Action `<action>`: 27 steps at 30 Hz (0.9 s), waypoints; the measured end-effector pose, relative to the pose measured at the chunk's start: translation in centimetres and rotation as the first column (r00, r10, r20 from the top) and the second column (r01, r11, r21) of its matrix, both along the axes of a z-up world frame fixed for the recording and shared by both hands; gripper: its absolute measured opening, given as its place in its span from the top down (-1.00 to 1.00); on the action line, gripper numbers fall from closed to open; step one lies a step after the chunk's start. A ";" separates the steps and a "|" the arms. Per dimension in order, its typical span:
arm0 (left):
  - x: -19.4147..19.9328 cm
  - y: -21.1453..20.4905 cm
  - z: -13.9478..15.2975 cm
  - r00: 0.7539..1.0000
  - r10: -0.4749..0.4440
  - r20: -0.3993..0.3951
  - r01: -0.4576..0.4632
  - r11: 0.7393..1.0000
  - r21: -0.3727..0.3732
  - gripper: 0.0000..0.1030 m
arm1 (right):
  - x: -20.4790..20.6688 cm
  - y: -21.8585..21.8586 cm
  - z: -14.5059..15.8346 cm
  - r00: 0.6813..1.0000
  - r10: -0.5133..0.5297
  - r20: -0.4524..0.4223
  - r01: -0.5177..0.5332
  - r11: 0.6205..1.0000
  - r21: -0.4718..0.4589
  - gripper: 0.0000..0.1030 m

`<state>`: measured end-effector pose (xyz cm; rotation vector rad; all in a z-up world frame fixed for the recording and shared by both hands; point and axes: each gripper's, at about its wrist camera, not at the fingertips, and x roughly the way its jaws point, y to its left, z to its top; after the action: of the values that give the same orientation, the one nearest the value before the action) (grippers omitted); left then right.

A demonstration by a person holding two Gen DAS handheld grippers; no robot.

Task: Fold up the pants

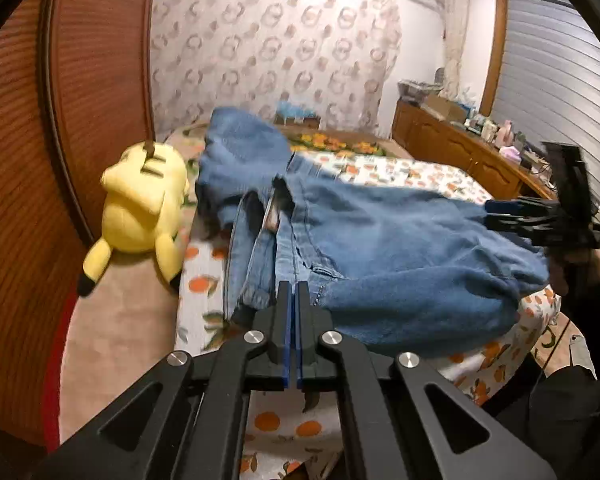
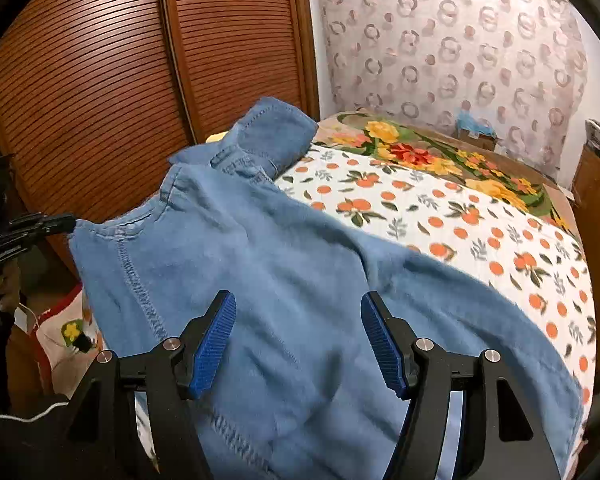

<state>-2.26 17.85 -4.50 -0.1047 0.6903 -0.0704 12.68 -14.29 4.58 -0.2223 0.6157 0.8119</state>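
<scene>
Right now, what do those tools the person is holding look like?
Each hand-held gripper is a black frame with triangular cut-outs and round silver bolts. The left hand-held gripper and right hand-held gripper both carry two blue ribbed pads. The person wears a dark sleeve.

Blue pants (image 2: 284,264) and a yellow plush (image 1: 140,208) lie on the orange-print bed (image 2: 480,232).

wood slat wardrobe (image 2: 100,80) | patterned curtain (image 2: 460,48) | wood dresser (image 1: 452,140)
</scene>
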 end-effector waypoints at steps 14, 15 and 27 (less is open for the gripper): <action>3.8 -2.1 0.4 1.000 -0.011 0.017 0.010 0.999 0.030 0.08 | -2.6 -8.3 -1.0 0.988 -0.156 -0.003 0.156 0.988 0.020 -0.30; 4.1 -2.3 0.4 1.000 -0.017 0.016 0.017 0.999 0.029 0.08 | -2.6 -9.2 -0.9 0.985 -0.175 0.001 0.175 0.984 0.022 -0.30; 8.1 -9.0 0.1 0.989 -0.146 0.016 0.145 0.989 0.040 -0.59 | -3.1 -21.3 -2.8 0.897 -0.441 -0.009 0.441 0.897 0.021 -0.30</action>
<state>5.88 8.86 -4.36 -0.0159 0.6795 -0.1977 9.60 -35.58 1.74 -0.0538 0.6301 0.3782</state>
